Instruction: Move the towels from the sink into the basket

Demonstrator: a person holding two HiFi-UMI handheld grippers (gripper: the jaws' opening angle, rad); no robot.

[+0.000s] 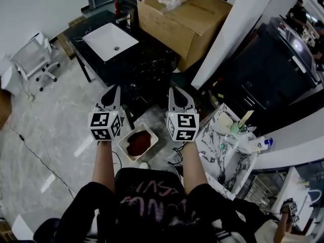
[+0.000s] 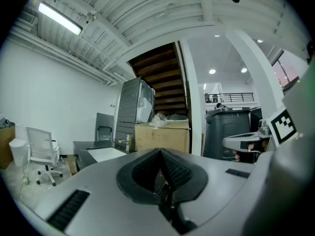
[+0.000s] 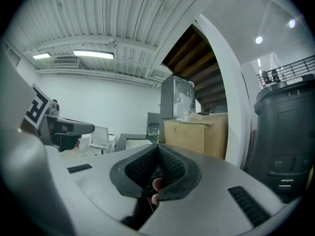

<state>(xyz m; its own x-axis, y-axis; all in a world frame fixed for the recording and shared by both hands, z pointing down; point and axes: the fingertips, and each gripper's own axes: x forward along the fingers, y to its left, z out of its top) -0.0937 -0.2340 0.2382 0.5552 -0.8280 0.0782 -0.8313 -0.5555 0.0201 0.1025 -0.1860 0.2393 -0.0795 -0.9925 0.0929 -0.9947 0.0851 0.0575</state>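
The white sink [image 1: 109, 40] is set in a black counter ahead of me, and I see no towel in it. A white basket [image 1: 123, 147] stands on the floor between my arms with a dark red towel [image 1: 137, 143] inside. My left gripper [image 1: 113, 90] and right gripper [image 1: 174, 91] are held side by side, pointing level toward the counter, above the basket. Both are shut with nothing between the pads. In the left gripper view the left gripper [image 2: 160, 151] points past the sink [image 2: 105, 154]. The right gripper [image 3: 157, 146] also faces the sink [image 3: 134, 142].
A large open cardboard box [image 1: 185, 16] sits on the counter's right end beside a white pillar [image 1: 238, 29]. A white office chair [image 1: 35, 54] stands at far left. A black machine [image 1: 273, 59] is at right, and a small marble table [image 1: 215, 146] with bottles is by my right arm.
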